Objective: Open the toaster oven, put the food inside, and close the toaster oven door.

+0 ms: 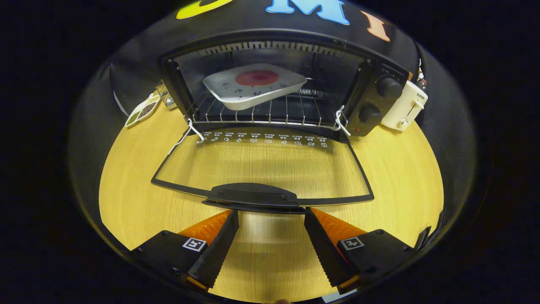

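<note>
My gripper (270, 219) gaped wide and empty just short of the dropped door's handle (253, 195), the plated food (257, 78) far inside the toaster oven (371, 97).

One toaster oven (274, 84), one plate (253, 86), one toaster (404, 110).

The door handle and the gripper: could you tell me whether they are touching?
Cannot tell. In the gripper view the open gripper has its fingertips right at the near edge of the door handle, one on each side below it, but no clear gap or contact shows.
</note>
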Demonstrator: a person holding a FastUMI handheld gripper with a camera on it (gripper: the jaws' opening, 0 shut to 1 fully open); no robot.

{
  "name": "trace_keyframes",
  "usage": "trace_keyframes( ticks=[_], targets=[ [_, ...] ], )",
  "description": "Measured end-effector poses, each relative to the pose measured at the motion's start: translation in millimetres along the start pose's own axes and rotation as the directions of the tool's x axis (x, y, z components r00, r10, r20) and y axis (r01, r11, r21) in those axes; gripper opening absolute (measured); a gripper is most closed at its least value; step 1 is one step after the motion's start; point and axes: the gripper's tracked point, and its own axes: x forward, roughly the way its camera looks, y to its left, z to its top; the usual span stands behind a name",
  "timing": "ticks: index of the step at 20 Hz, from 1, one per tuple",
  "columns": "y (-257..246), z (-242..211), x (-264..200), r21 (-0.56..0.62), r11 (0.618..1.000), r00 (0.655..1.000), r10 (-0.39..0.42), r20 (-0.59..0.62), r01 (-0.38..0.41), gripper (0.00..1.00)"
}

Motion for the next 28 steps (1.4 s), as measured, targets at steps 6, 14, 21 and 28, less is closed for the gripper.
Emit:
trace_keyframes(
  ticks=[6,14,21,28],
  targets=[
    [0.9,27.8,-34.2,-0.030,0.999,0.990,0.042,0.132,-0.038,0.99],
    [-15.2,129.8,-100.4,-0.033,0.999,0.904,0.028,0.427,-0.015,0.99],
    [-65.6,164.7,-196.4,0.017,0.999,0.754,-0.034,0.656,0.030,0.99],
    [-161.1,150.1,-247.9,0.098,0.986,0.679,-0.165,0.715,0.137,0.99]
  ],
)
